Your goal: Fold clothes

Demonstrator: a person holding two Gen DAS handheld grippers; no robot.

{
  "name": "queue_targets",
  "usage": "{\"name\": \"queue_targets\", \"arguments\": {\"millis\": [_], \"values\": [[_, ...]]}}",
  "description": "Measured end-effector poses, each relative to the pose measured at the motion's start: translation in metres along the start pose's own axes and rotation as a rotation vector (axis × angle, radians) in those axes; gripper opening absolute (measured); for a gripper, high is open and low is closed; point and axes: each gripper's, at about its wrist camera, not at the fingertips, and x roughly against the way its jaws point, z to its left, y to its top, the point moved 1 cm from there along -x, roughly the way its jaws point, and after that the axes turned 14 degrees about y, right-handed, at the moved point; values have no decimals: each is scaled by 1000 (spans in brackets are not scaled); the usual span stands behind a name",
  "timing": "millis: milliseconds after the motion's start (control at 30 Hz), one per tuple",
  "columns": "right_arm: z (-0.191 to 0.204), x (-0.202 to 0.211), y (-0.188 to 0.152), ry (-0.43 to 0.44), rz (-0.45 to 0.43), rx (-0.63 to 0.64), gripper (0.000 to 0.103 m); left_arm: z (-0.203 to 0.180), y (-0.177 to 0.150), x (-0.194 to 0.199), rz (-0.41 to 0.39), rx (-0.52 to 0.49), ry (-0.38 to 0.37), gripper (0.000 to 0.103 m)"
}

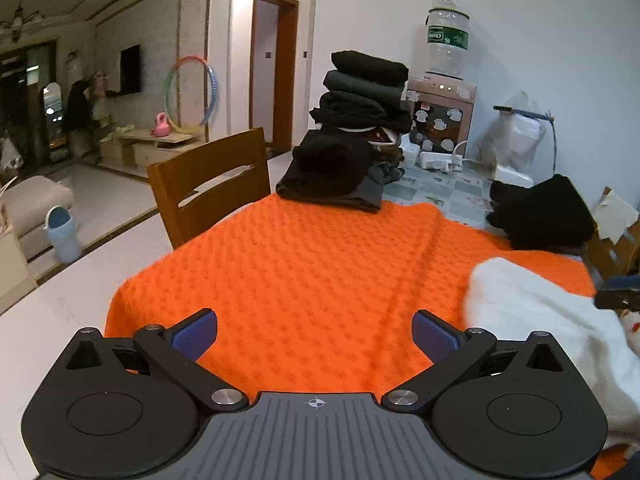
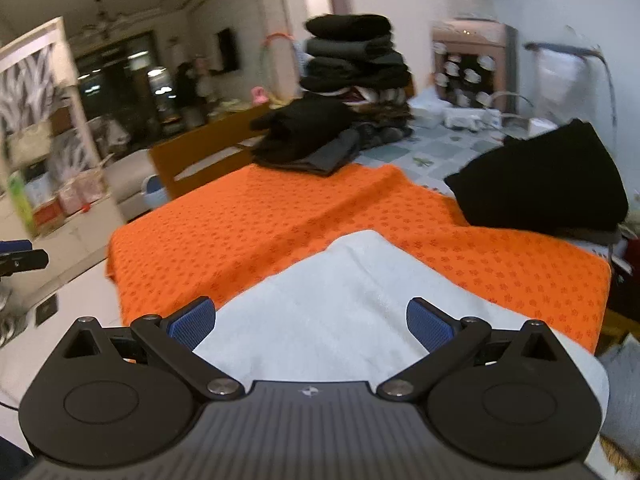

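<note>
A white garment (image 2: 344, 300) lies on the orange cloth (image 2: 248, 224) at the near edge of the table. Over it hovers my right gripper (image 2: 312, 326), jaws wide open, pads clear of the fabric. My left gripper (image 1: 315, 334) is open too, above bare orange cloth (image 1: 312, 264), with the white garment (image 1: 532, 320) off to its right. The right gripper's finger (image 1: 618, 292) shows at the right edge of the left wrist view. The left gripper's fingertip (image 2: 20, 258) shows at the left edge of the right wrist view.
A tall stack of folded dark clothes (image 1: 360, 120) stands at the back of the table, a black garment (image 1: 544, 212) lies at the right. A wooden chair (image 1: 212, 184) is at the table's left side. A water dispenser (image 1: 444, 80) stands by the wall behind.
</note>
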Motion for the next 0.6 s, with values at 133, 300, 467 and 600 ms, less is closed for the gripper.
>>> {"name": "queue_targets", "arguments": {"millis": [133, 300, 467, 600], "values": [[5, -14, 2, -62, -12, -24, 102, 14, 12, -48, 18, -5, -38, 103], [12, -20, -2, -155, -39, -59, 102, 19, 18, -107, 57, -79, -103, 103], [21, -32, -10, -261, -69, -134, 102, 12, 30, -166, 77, -195, -204, 103], [33, -49, -10, -345, -98, -214, 102, 3, 44, -211, 72, -348, -308, 103]]}}
